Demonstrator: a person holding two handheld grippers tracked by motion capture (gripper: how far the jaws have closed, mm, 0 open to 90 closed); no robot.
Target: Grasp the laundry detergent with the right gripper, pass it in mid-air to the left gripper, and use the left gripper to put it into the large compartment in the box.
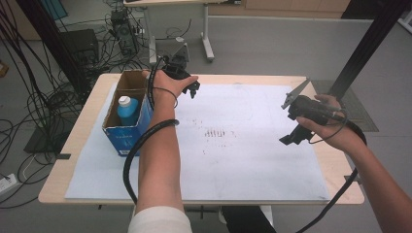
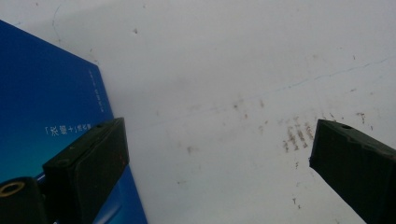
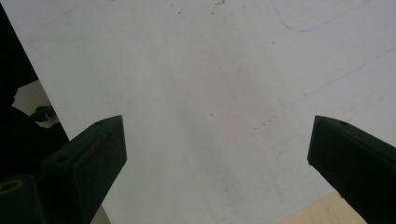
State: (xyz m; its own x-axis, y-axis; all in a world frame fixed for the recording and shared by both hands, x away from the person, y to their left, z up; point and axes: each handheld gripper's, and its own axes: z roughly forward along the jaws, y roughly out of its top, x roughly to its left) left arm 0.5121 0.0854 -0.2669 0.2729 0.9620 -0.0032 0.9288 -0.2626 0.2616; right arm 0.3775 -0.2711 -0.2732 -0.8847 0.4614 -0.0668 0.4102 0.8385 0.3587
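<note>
The work in hand looks like loading the open cardboard box [image 1: 127,114] at the left of the high view, where a blue bottle with a white cap [image 1: 127,110] stands upright inside, near its closer end. The left gripper [image 1: 188,85] sits in the upper middle of that view, just beside the box's far right corner, and it carries nothing: in the left gripper view its jaws stand wide apart over the white mat [image 2: 224,70], with the box's blue side wall [image 2: 46,116] at the left edge of the frame. By my reading a placing step is over and the next move calls for fetching another item, though none lies on the mat. The left forearm reaches straight up the frame from the bottom, wrist bent toward the box. The right gripper [image 1: 294,132] hangs at the right of the high view above the mat's edge, likewise spread and empty, tilted downward from a raised hand.
</note>
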